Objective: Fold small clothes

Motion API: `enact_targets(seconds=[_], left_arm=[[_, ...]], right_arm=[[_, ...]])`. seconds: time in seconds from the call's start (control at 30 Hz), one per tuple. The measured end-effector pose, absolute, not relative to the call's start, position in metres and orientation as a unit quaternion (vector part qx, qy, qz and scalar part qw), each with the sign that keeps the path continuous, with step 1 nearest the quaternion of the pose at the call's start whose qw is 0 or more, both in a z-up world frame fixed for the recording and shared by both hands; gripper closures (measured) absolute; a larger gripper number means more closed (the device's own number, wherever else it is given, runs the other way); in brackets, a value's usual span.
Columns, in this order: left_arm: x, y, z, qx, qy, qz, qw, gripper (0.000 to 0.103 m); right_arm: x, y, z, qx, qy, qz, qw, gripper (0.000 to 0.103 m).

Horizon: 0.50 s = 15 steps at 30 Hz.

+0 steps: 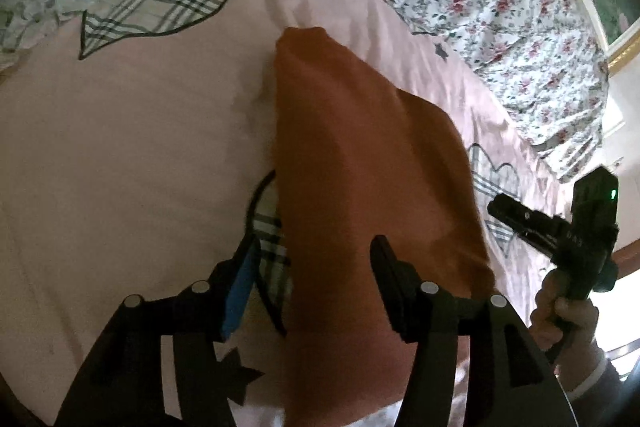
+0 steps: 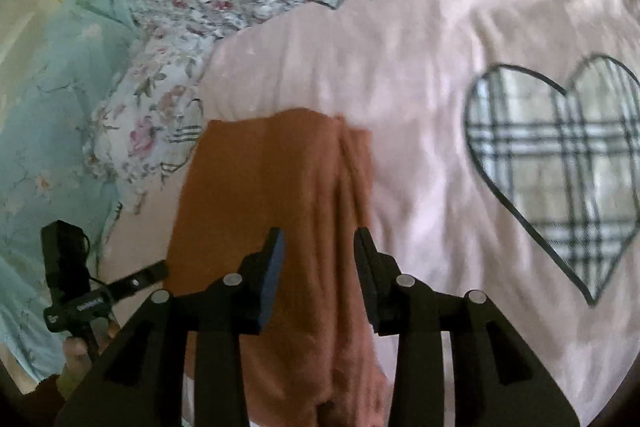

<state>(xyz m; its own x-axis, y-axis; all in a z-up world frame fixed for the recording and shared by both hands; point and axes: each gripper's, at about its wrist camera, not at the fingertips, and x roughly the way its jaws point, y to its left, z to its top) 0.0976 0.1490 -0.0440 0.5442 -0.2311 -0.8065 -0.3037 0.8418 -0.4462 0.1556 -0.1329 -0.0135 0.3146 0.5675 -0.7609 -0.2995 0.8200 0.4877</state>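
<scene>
On the bed, a pink cover (image 1: 140, 131) printed with plaid hearts (image 1: 160, 7) and small black stars lies spread out, and an orange-brown garment (image 1: 360, 167) rests on it as a long, narrow folded strip. In the left wrist view, the plaid heart sits at the far left, then the left gripper (image 1: 316, 263) with its jaws standing apart over the near end of the garment; the left finger is off the cloth over the pink cover, the right finger is above the orange fabric, and neither pad presses on it. Further right, a flowered quilt (image 1: 500, 7) bunches beyond the cover, and at the right edge a hand (image 1: 568, 319) holds the other gripper's handle. In the right wrist view, a pale blue flowered fabric (image 2: 48, 107) lies at the left, then the garment (image 2: 272, 187), with the right gripper (image 2: 320, 239) partly open above its near end, nothing clamped between the pads. A large plaid heart (image 2: 560, 167) fills the right side.
</scene>
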Motion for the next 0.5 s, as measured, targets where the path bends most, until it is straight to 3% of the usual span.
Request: enact_targets(seconds=[0.13, 0.2, 0.37, 0.5], left_arm=[[0.103, 0.148, -0.048, -0.273, 0.486, 0.033, 0.83, 0.046], [0.107, 0.144, -0.05, -0.269, 0.492, 0.035, 0.827, 0.046], [0.115, 0.136, -0.05, -0.256, 0.497, 0.034, 0.828, 0.046], [0.12, 0.133, -0.06, -0.261, 0.507, 0.029, 0.821, 0.044]], right_arm=[[0.174, -0.113, -0.039, 0.122, 0.547, 0.26, 0.786, 0.072], [0.18, -0.113, -0.045, 0.141, 0.554, 0.259, 0.778, 0.091], [0.166, -0.131, 0.0, 0.174, 0.489, 0.294, 0.803, 0.092], [0.173, -0.145, -0.041, 0.157, 0.535, 0.244, 0.793, 0.093]])
